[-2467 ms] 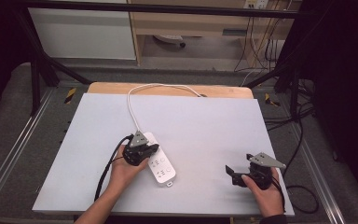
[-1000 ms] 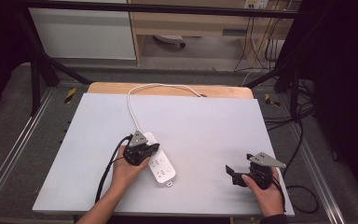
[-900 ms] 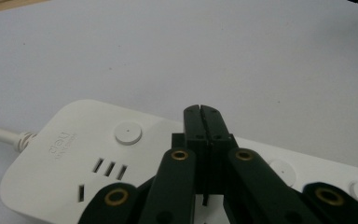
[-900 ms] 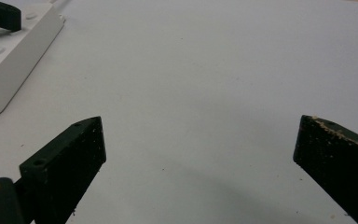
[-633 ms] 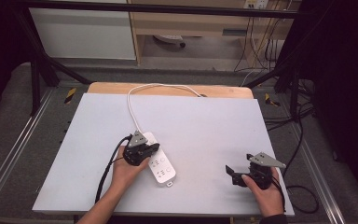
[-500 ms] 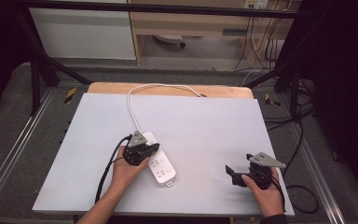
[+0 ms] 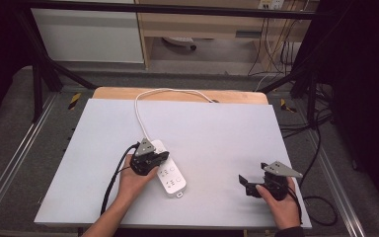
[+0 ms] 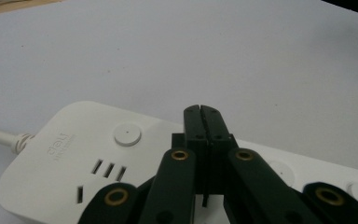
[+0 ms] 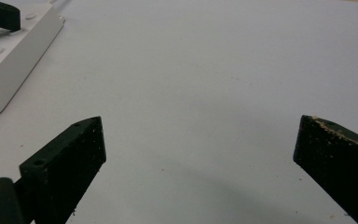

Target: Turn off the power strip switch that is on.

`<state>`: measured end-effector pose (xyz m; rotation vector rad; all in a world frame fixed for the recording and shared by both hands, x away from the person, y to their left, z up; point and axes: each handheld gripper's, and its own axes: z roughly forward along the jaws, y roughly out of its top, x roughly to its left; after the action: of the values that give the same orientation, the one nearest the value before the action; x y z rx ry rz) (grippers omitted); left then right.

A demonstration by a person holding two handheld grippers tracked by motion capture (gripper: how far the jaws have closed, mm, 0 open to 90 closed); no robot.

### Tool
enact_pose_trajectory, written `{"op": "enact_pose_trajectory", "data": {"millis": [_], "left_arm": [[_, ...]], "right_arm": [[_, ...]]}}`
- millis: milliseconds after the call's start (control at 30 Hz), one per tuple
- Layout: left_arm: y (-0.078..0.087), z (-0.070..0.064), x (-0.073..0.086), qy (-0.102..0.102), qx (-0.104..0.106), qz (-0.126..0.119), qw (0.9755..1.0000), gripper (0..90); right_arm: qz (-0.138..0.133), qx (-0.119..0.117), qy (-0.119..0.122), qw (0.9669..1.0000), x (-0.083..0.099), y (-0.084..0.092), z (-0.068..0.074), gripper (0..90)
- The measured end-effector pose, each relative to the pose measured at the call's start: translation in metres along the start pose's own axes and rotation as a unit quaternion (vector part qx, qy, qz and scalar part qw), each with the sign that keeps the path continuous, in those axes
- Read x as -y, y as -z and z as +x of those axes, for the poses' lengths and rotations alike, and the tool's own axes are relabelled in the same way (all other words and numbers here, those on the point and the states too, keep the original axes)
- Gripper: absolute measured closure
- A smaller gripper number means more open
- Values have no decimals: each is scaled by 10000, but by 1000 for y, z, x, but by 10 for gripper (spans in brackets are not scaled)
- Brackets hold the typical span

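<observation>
With its jaws closed, the left gripper [image 8: 200, 110] hovers over the white plastic power strip [image 7: 169, 170] at the near left of the grey surface [image 7: 217, 133]. Its round white switch button [image 8: 127, 134], just beside the tips, appears not yet pressed. The right gripper [image 9: 196, 154] rests near right, jaws wide open, holding nothing.

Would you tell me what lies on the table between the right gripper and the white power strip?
Nothing: in the high view, only bare grey table top separates the right gripper from the power strip. The right gripper view shows the same bare stretch.

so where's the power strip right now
In the high view the power strip lies on the table's near left part, under the shut left gripper, its cord running to the far edge.
</observation>
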<state>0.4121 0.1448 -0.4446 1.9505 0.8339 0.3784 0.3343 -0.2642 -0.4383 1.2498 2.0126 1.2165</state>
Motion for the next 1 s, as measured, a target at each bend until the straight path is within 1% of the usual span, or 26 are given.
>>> {"op": "enact_pose_trajectory", "data": {"millis": [333,533,867,933,1000], "left_arm": [[1,-1,0,9,54,14,10000,900],[4,-2,-2,70,106,-81,9999,900],[9,0,-4,136,129,-184,9997,900],[9,0,-4,155,97,-207,9996,838],[11,0,-5,150,66,-237,9996,807]], "right_arm": [[-24,2,-17,10000,0,1,0,27],[-25,1,-18,10000,0,1,0,27],[-26,7,0,10000,0,1,0,27],[-29,4,-8,10000,-1,1,0,27],[-31,-1,-18,10000,-1,1,0,27]]}}
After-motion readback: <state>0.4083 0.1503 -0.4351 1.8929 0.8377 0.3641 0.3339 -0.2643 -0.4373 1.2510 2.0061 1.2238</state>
